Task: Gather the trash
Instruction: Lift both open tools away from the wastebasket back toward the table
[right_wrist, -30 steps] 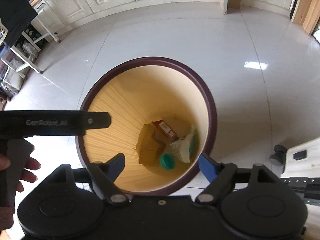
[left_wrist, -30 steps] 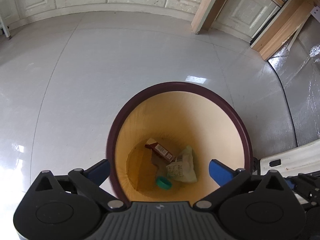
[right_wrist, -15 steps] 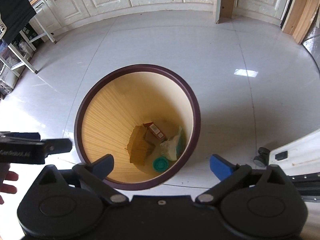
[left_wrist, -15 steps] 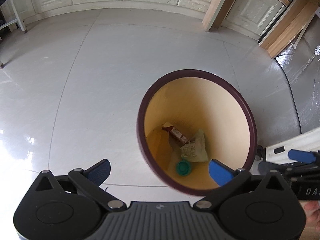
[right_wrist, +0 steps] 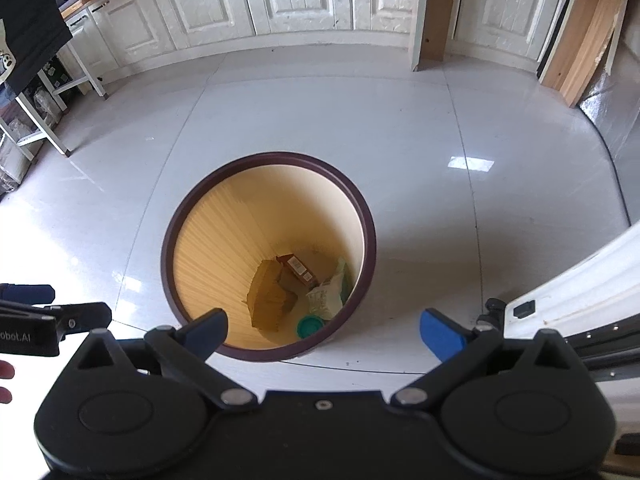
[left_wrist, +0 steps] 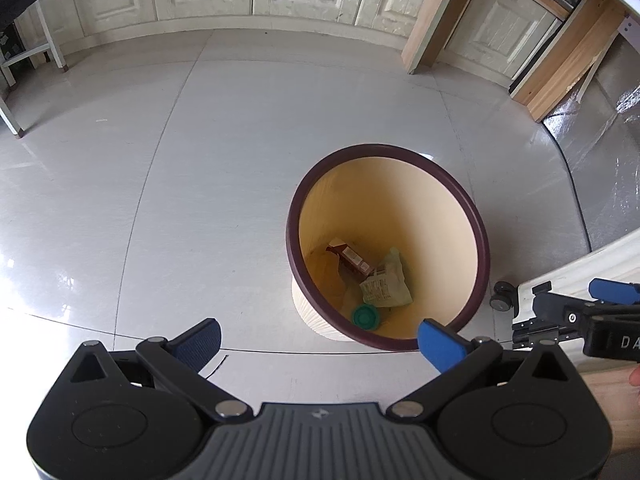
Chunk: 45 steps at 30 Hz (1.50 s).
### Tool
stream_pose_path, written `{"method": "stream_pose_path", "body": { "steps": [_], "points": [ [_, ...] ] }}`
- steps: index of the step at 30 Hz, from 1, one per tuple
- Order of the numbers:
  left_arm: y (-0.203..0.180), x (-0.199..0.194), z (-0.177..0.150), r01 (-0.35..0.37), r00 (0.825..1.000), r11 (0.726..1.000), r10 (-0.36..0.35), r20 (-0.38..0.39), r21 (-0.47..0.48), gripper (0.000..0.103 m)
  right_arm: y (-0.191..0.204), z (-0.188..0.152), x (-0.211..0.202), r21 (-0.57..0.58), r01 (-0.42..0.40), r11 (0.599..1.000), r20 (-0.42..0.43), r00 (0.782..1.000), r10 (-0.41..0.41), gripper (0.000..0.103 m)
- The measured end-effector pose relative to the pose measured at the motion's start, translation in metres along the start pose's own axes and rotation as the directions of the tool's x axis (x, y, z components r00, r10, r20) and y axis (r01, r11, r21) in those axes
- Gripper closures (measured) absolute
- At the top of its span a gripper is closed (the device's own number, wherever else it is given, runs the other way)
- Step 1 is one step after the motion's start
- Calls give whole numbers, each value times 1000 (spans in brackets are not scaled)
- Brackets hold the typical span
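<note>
Bin (left_wrist: 478, 240) stands on the floor (left_wrist: 200, 160) ahead of and below both grippers, mouth up to take drops. Trash lies at its bottom: brown box (left_wrist: 349, 257), pale wrapper (left_wrist: 387, 286), green lid (left_wrist: 366, 317). Left gripper (left_wrist: 318, 338) hangs above the near rim, jaws wide, nothing between. Right gripper (right_wrist: 323, 330) likewise spread wide and empty, judged released.

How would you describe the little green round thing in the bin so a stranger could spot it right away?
Find the yellow waste bin with the dark maroon rim on the pale tiled floor. At its bottom, beside a crumpled pale wrapper and a brown carton, lies the green lid, the only round, bright green piece there.
</note>
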<state>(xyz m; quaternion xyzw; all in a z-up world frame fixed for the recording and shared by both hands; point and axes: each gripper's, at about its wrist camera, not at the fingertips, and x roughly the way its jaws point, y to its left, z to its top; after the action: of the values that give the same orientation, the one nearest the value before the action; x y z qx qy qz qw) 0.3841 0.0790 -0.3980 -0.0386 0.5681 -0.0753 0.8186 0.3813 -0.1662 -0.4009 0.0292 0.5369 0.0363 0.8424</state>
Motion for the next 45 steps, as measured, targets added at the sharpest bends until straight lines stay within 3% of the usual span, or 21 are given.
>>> {"method": "stream_pose_path", "body": {
  "steps": [11,22,31,45],
  "points": [
    [3,-57,-15,10,998,999,-7,62,-35,0,11,-8,-55,-36,42,998,64,997,-40,0],
    [2,-139,-31,11,976,998,4,220,-66,0,28,-7,-131,-68,45,997,225,974,-28,0],
    [-2,-216,-42,19,927,997,13,375,-81,0,44,-6,-211,-111,46,993,390,921,1,0],
    [-47,-329,-57,25,816,1000,-21,578,1,0,45,-13,-340,-119,9,993,605,794,65,0]
  ]
}}
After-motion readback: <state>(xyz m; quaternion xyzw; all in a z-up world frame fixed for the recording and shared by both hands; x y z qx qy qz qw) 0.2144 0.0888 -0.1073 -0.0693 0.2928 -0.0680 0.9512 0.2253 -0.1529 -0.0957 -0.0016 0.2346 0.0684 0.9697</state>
